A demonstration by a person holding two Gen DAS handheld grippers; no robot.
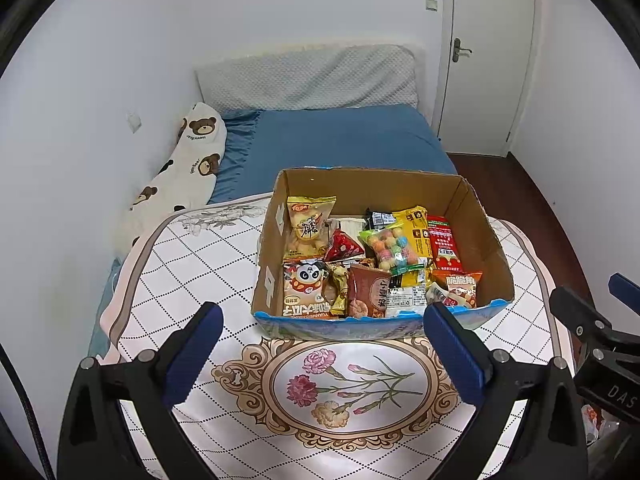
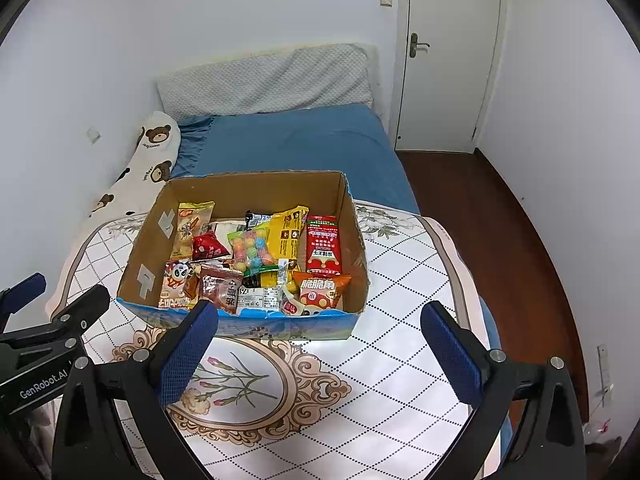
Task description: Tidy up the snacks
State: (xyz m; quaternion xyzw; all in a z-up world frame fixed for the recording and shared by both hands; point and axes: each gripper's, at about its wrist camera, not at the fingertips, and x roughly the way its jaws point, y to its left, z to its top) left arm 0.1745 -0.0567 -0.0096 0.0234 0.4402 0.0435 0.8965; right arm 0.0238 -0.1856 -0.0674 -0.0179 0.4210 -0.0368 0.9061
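The left claw point(image 1: 322, 354) hangs wide apart and holds nothing, its blue pads point(image 1: 192, 354) spread above the flower medallion on the desk point(image 1: 192, 264). The right claw point(image 2: 318, 354) is likewise wide and empty, just beside the left one, over the near right part of the same desk.

Just beyond both claws sits the cardboard box point(image 1: 466, 216), open at the top, on the patterned white cloth of the desk. Its long axis runs left to right across the view, its blue-printed front wall point(image 1: 360, 326) facing the claws. All the snacks lie inside it, packed close and overlapping. A yellow biscuit bag point(image 1: 310, 224) stands at the back left, its long axis running away from the claws. Near it in front lies a panda packet point(image 1: 306, 288), print upside down from here. A brown packet point(image 1: 366, 292) lies beside that, also lengthwise front to back. In the middle a clear bag of coloured balls point(image 1: 390, 248) tilts across a long yellow packet point(image 1: 414, 232). A red packet point(image 1: 444, 244) lies along the right side, long axis front to back, with an orange bag point(image 1: 460, 286) at its near end. A small red triangular pouch point(image 1: 342, 246) sits left of centre.

Behind the desk is a bed with a blue sheet point(image 1: 340, 136), a bear-print pillow point(image 1: 188, 164) along the wall, and a white door point(image 1: 488, 52) at the right.
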